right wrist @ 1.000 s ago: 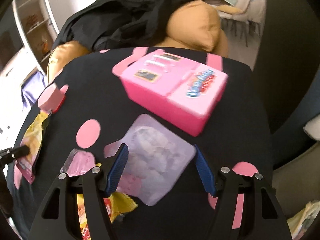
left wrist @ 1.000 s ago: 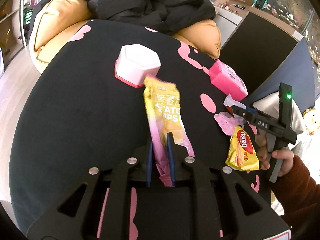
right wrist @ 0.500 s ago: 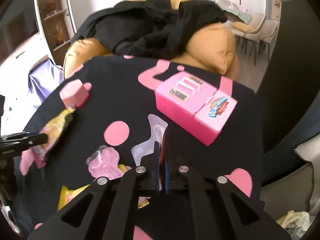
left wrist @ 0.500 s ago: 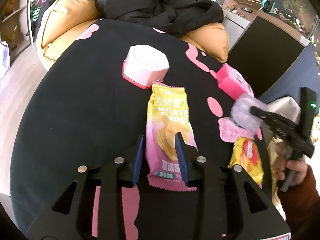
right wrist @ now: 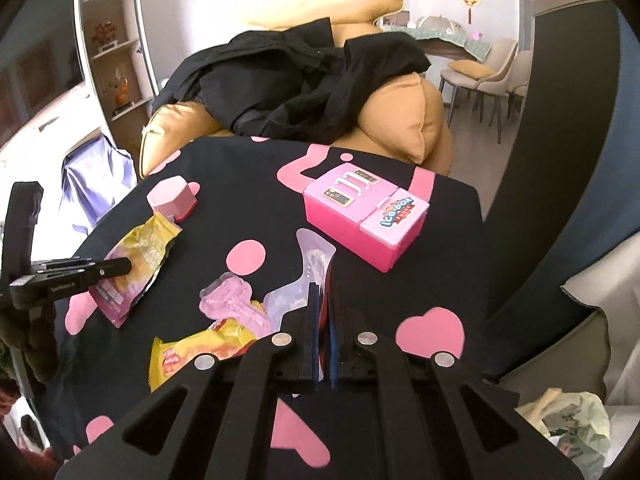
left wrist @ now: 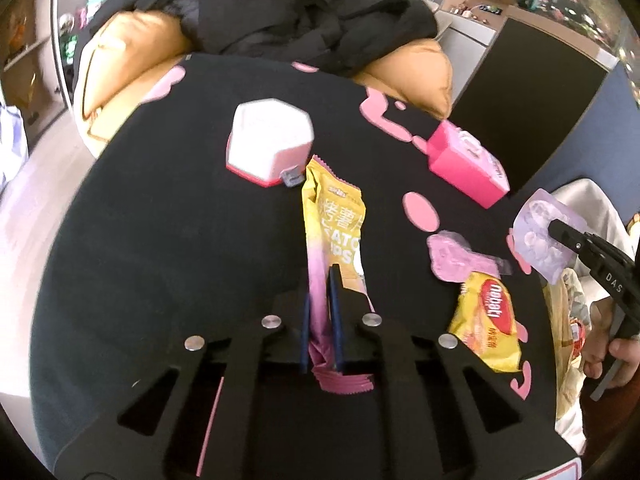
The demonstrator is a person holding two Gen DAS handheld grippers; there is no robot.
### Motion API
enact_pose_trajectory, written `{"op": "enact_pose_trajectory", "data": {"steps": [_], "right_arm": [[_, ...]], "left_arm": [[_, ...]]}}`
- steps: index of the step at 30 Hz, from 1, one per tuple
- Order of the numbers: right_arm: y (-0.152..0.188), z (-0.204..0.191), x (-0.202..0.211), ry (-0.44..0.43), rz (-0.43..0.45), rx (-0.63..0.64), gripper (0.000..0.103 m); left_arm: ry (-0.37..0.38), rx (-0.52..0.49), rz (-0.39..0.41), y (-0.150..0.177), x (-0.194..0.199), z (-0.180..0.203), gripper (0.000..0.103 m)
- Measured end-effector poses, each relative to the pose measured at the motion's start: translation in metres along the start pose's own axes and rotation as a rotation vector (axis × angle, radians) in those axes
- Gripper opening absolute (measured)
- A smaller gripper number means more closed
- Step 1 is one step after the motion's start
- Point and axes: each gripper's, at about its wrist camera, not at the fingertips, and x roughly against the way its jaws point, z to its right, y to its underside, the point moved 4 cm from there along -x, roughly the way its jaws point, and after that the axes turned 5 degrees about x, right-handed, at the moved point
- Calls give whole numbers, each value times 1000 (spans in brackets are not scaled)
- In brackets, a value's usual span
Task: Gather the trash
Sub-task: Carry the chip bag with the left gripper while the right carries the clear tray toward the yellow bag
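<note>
Left claw (left wrist: 322, 312): jaws clamped on the lower, pink end of the yellow potato chip bag (left wrist: 336, 232). The bag runs away from the claw across the black cloth with pink shapes (left wrist: 160, 240) that covers the bench. The bag's far end lies just beside a white hexagonal box with a red base (left wrist: 270, 142).

Right claw (right wrist: 322, 320): jaws pressed together on a clear plastic wrapper (right wrist: 314, 260). In the left wrist view this wrapper hangs from the claw tip at the right edge of the bench, clear of the cloth.

Trash lying loose on the cloth:
- A crumpled pink wrapper (left wrist: 456, 258), between the chip bag and the right claw.
- A yellow snack packet with a red oval label (left wrist: 490, 326), just beside the pink wrapper on its near side and touching or overlapping it in the right wrist view.

Other items:
- A pink toy box (right wrist: 362, 220) stands on the cloth beyond the held clear wrapper.
- A hand (left wrist: 608, 344) grips the right claw's handle at the right edge of the left wrist view.
- Black clothing (right wrist: 304, 84) is piled on tan cushions (right wrist: 404, 120) behind the bench.
- A pale bag with printed wrappers inside (right wrist: 576, 420) lies low at the right, off the bench.
</note>
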Motion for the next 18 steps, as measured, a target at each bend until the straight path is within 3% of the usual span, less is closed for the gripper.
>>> {"op": "enact_pose_trajectory", "data": {"steps": [12,18], "right_arm": [[15,13,87,50,135,-12,6],[25,29,131,71,196,-50,6]], "left_arm": [[54,-80,176,-13,86,61,8],[149,-97,242,-3,127,112,8]]}}
